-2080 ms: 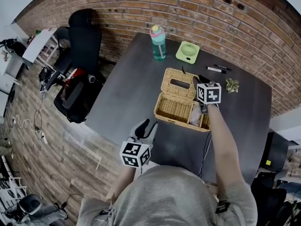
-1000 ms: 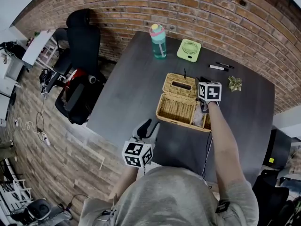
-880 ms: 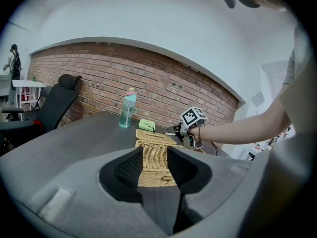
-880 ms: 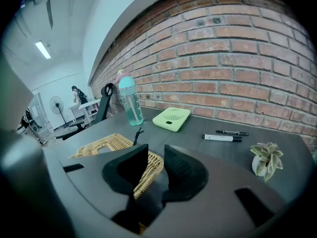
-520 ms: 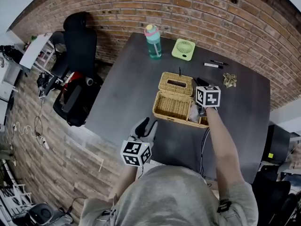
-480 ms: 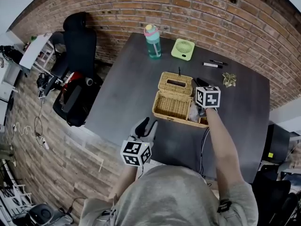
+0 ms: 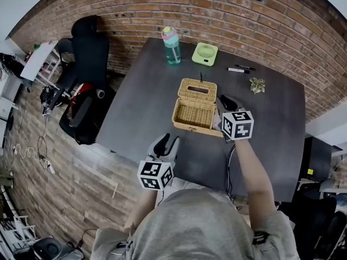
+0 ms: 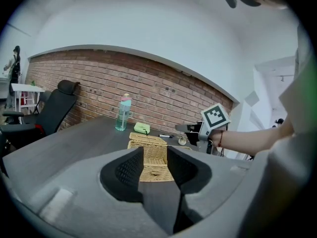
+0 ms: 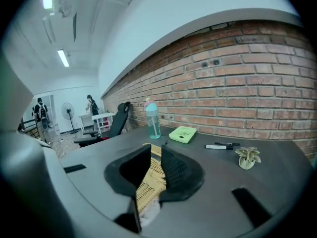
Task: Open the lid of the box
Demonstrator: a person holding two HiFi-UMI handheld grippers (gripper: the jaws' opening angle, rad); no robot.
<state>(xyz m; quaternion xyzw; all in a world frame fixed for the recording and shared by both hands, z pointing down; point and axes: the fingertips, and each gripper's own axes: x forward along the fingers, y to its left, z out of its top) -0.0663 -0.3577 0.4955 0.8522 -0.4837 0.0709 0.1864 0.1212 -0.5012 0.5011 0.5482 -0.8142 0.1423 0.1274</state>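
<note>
1. The wicker box [image 7: 193, 116] sat near the middle of the dark table [image 7: 135, 107]. Its lid [image 7: 198, 89] was swung open and lay back on the box's far side, toward the brick wall.
2. The right gripper [image 7: 225, 102] hung just beside the box's right end. Its jaws had just been closing and stood with only a narrow gap. Nothing was pinched between them, and in the right gripper view the weave showed through that gap.
3. The left gripper [image 7: 167, 141] was held on the near side of the box, apart from it, by the table edge. Its jaws stood apart and empty, and the box front showed beyond them in the left gripper view.
4. Beyond the box, a teal bottle [image 7: 172, 46] stood to its far left and a green fan [image 7: 205, 53] lay straight behind the lid.
5. Two pens [image 7: 238, 69] and a small folded ornament [image 7: 257, 84] lay to the box's far right.
</note>
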